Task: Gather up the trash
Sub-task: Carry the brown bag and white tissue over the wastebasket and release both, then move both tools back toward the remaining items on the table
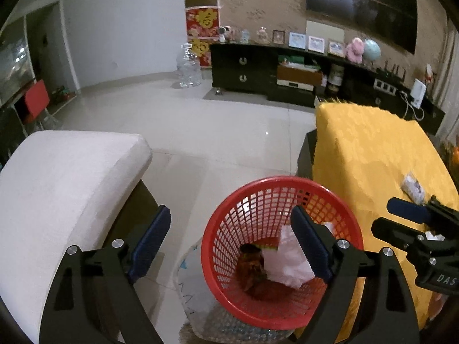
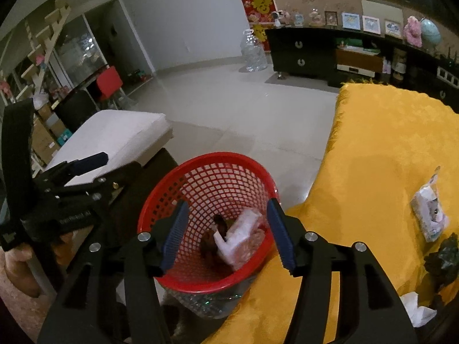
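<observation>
A red mesh basket [image 1: 229, 292] stands on the floor beside the yellow-covered table [image 1: 373, 154]; it also shows in the right wrist view [image 2: 160, 209]. Inside lie a crumpled white wrapper [image 1: 287, 258] [image 2: 238, 238] and brown scraps [image 1: 252, 269] [image 2: 212, 240]. My left gripper [image 1: 232, 243] is open and empty above the basket's left side. My right gripper [image 2: 229, 235] is open and empty above the basket. A tissue pack [image 2: 430, 215] [image 1: 413, 186] and a crumpled white tissue [image 2: 418, 309] lie on the yellow cloth.
A white cushioned seat [image 1: 66, 189] stands left of the basket. A dark TV cabinet [image 1: 287, 71] with ornaments runs along the far wall, a large clear water bottle [image 1: 188, 66] beside it. A dark crumpled item [image 2: 441, 261] lies on the table's right edge.
</observation>
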